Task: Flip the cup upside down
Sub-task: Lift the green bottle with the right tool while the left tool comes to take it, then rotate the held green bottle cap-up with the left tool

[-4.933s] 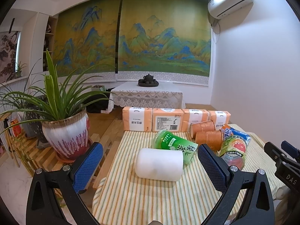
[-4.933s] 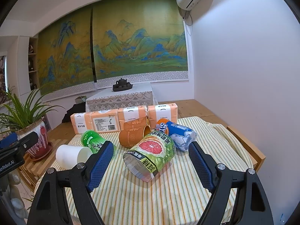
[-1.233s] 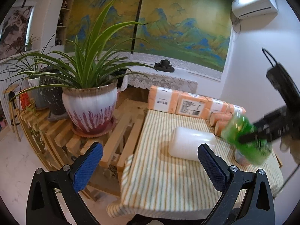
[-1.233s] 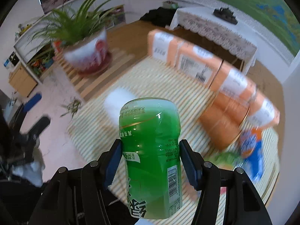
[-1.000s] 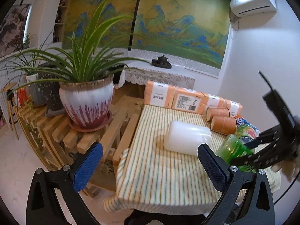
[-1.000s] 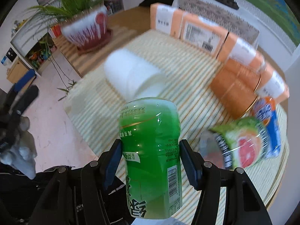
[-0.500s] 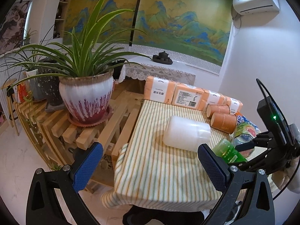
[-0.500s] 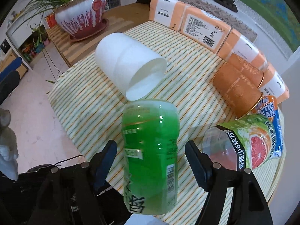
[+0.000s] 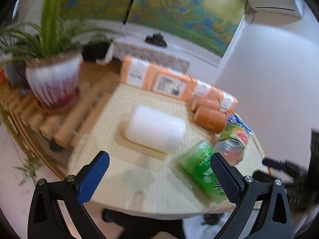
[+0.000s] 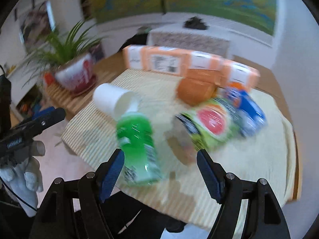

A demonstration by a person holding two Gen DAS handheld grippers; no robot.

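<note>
We see the translucent green plastic cup with a printed label (image 10: 137,147) standing near the front edge of the striped-cloth table (image 10: 259,169). Its long axis runs close to vertical, tilted slightly, with the closed rounded base pointing up and the wider mouth end down on the cloth. In the left wrist view the same cup (image 9: 201,169) appears as a slanted green streak near the front right corner of the table (image 9: 139,179); motion blur prevents us from reading its exact tilt there.

The right gripper (image 10: 159,171) has its jaws spread wide; the cup stands between them, close to the left pad, and we cannot tell whether it touches. The left gripper (image 9: 159,175) is likewise wide apart and holds nothing.

The right wrist view shows the open mouth of the white paper cup lying on its side (image 10: 115,99) behind the green one, facing the camera. The left wrist view shows only that cup's flank (image 9: 157,129), lying across the table.

Both views show the grapefruit-labelled clear plastic cup (image 10: 207,127), lying on its side to the right of the green cup.
</note>
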